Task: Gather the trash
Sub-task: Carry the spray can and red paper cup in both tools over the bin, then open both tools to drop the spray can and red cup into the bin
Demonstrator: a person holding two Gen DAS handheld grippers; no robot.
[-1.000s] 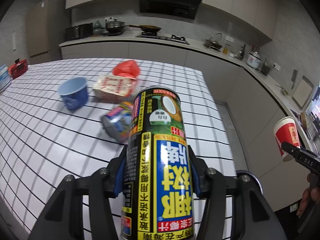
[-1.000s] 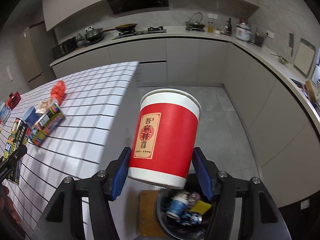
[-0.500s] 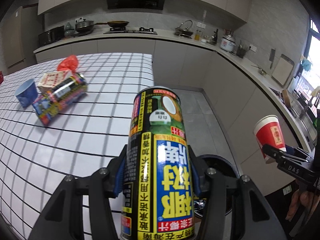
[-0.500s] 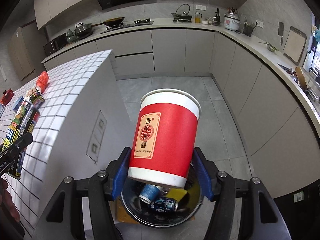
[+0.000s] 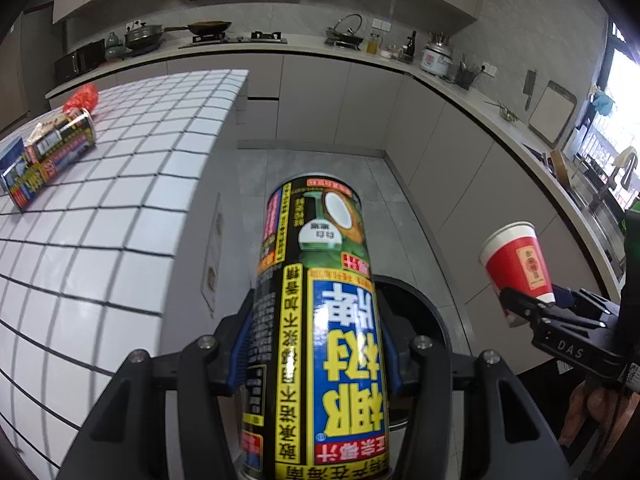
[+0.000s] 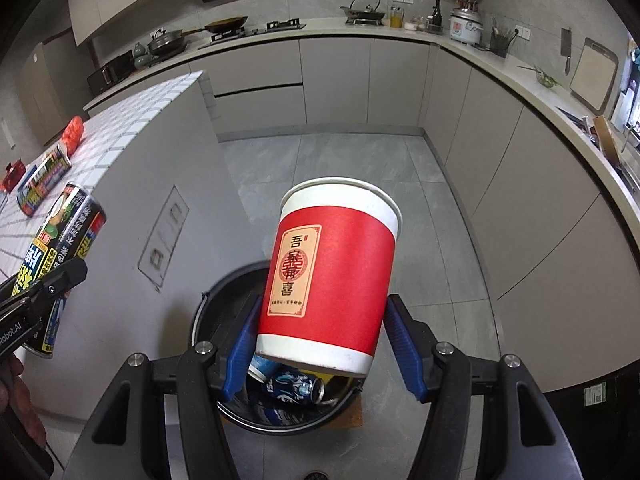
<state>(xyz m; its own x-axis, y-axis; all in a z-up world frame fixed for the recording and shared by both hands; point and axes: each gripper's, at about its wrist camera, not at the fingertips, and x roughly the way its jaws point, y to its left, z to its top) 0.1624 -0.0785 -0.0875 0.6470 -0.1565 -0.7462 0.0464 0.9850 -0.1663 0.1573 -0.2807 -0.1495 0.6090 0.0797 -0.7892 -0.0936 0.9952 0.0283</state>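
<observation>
My left gripper is shut on a tall black, yellow and blue drink can, held upright. Behind and below the can lies the black round trash bin on the floor. My right gripper is shut on a red paper cup, tilted a little, right above the bin. Crushed blue cans lie inside the bin. In the right wrist view the left gripper and its can are at the left edge. The left wrist view shows the cup at the right.
The white tiled island stands to the left of the bin. On it lie another can, a small carton and a red bag. Grey cabinets line the back and right. A cardboard piece lies under the bin.
Both grippers have swung away from the island top and sunk toward the floor. The bin has come into view under the cup and behind the can. Both grips are unchanged.
</observation>
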